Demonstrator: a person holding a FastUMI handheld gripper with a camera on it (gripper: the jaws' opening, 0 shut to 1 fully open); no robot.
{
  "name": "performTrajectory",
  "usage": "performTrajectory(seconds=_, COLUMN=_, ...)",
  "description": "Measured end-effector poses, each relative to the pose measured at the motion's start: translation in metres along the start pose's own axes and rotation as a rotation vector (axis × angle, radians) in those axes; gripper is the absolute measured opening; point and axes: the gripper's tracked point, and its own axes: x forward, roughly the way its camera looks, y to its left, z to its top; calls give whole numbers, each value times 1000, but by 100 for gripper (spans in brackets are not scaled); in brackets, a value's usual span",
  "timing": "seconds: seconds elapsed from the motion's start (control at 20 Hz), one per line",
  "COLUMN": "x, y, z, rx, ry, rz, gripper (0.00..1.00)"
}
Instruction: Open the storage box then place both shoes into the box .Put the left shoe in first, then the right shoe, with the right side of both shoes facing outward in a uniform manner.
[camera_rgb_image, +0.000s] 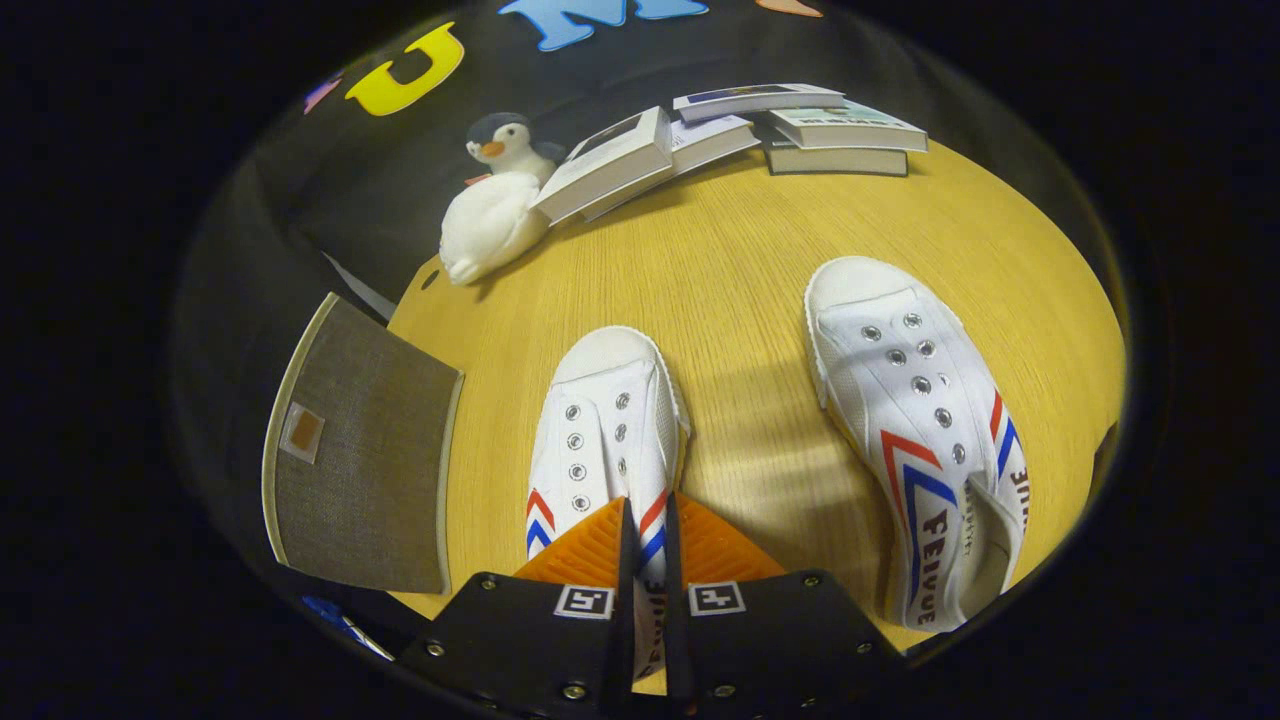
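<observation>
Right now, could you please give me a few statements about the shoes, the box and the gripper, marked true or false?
1. The gripper is nearly shut on the side wall of the left shoe. True.
2. Both shoes already lie in the box. False: both stand on the table.
3. The right shoe has laces. False: its eyelets are bare.
4. A toy penguin lies beside the books. True.
5. The box sits between the shoes. False: it is beside the left shoe, away from the right one.
</observation>
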Motion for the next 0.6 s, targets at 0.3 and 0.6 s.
performTrajectory(seconds=0.3, x=-31, y=27, z=11, rx=67, ry=11, rz=49, gripper=0)
performTrajectory(seconds=0.6, x=-69, y=65, z=46, rx=90, ry=-39, rz=97, gripper=0)
